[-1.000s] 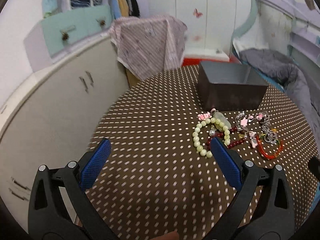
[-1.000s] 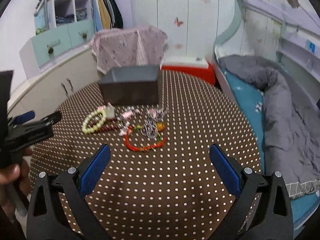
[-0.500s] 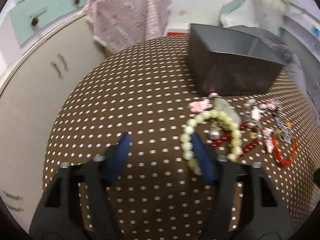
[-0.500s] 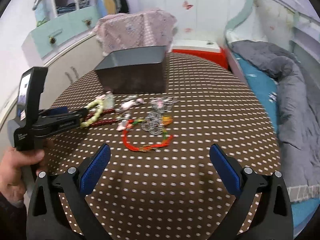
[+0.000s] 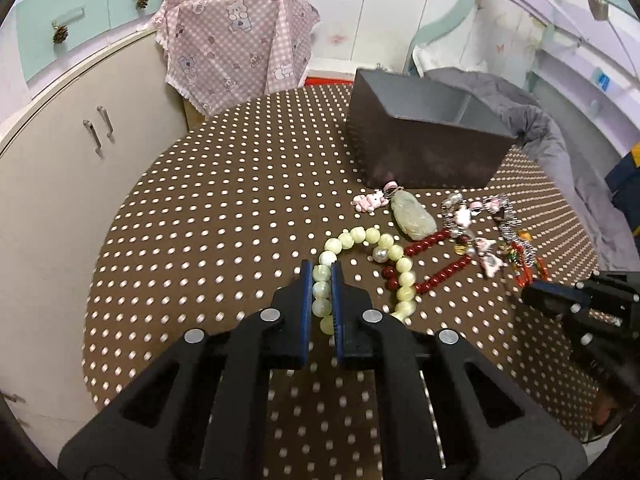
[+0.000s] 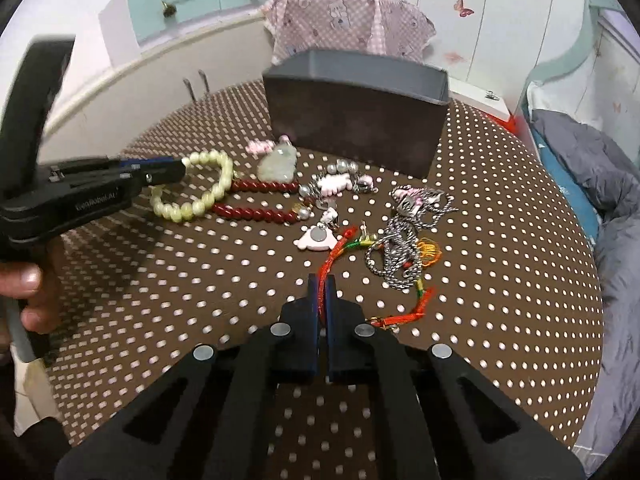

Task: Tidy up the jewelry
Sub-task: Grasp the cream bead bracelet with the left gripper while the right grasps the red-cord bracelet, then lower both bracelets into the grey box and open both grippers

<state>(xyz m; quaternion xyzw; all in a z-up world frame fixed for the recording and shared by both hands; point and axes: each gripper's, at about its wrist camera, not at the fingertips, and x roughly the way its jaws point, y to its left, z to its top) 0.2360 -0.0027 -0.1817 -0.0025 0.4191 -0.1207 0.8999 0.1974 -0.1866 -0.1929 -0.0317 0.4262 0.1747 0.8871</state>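
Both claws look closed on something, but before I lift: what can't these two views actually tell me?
- Grey box interior: right wrist view shows only its outer wall; left wrist view shows a divider, floor hidden.
- Green bead bracelet: the beads nearest the camera are hidden between the left claw pads.
- Red cord bracelet: the stretch inside the right claw is covered.
- Silver chain: tangled links, too small to separate.

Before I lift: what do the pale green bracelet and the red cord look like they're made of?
Pale green bracelet: round, glossy, translucent beads, likely jade-like stone or glass. Red cord: thin woven thread, matte and limp, with yellow-green accents. The left tool pinches the beads; the right tool pinches the cord.
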